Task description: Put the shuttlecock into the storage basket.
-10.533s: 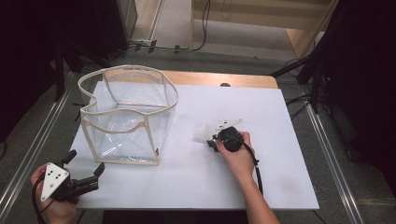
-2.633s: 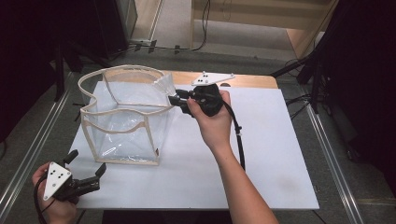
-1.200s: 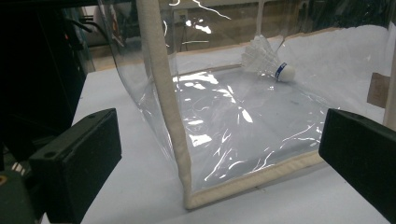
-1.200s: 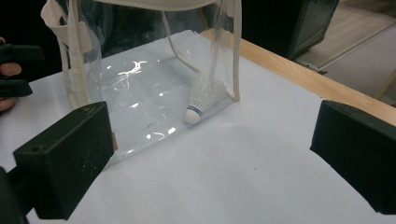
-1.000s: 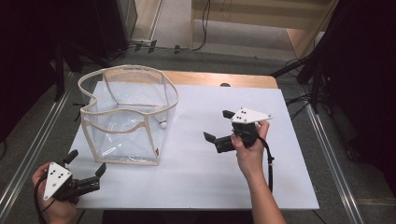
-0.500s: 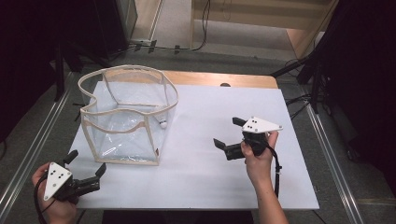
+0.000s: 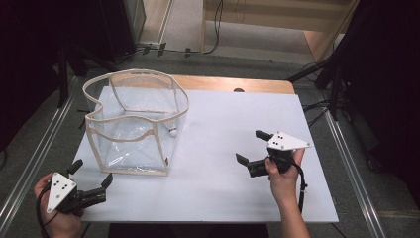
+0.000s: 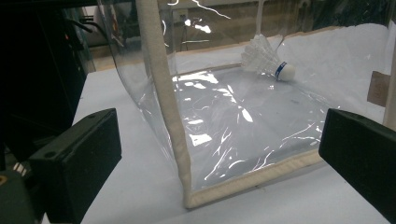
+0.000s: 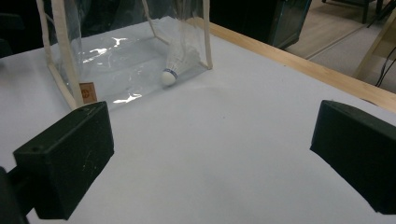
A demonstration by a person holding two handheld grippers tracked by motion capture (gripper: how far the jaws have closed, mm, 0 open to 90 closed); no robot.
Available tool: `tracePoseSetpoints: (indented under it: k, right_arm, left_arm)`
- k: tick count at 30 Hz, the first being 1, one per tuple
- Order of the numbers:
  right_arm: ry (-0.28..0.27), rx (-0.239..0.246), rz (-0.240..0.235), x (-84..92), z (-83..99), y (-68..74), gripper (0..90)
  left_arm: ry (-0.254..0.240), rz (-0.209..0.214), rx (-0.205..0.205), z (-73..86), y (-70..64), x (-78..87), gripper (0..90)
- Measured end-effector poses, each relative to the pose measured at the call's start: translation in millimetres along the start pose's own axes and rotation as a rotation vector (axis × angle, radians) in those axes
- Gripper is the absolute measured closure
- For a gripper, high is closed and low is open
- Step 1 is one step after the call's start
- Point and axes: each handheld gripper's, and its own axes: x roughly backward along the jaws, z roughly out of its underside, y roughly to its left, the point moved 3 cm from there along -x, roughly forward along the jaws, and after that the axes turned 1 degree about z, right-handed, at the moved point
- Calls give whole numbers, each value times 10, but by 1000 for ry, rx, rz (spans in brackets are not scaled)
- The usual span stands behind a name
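Note:
A clear plastic bag with cream trim (image 7: 133, 124) stands open on the white table at the left. A white shuttlecock (image 7: 173, 131) (image 8: 268, 60) (image 9: 180, 63) lies inside it against the right wall, cork down. My left gripper (image 7: 90, 174) (image 8: 219, 154) rests open at the table's front left corner, jaws facing the bag's near corner seam (image 8: 163, 102), nothing between them. My right gripper (image 7: 251, 147) (image 9: 210, 158) hovers open and empty over the table's right half, well apart from the bag.
The white table top (image 7: 223, 119) has a wooden strip (image 7: 237, 84) along its far edge. Metal rails (image 7: 351, 168) run along both sides. Dark stands and cables (image 7: 327, 74) occupy the floor beyond the table.
My right gripper carried the shuttlecock to the bag, let it go inside, then drew back right and toward the person, open. The left gripper stayed put.

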Motion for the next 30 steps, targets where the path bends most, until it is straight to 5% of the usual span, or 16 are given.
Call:
tracePoseSetpoints:
  k: [30]
  right_arm:
    - [3,-79,104,489,421,-294,0]
  left_arm:
    - [5,-6,-5,2,-5,-3,0]
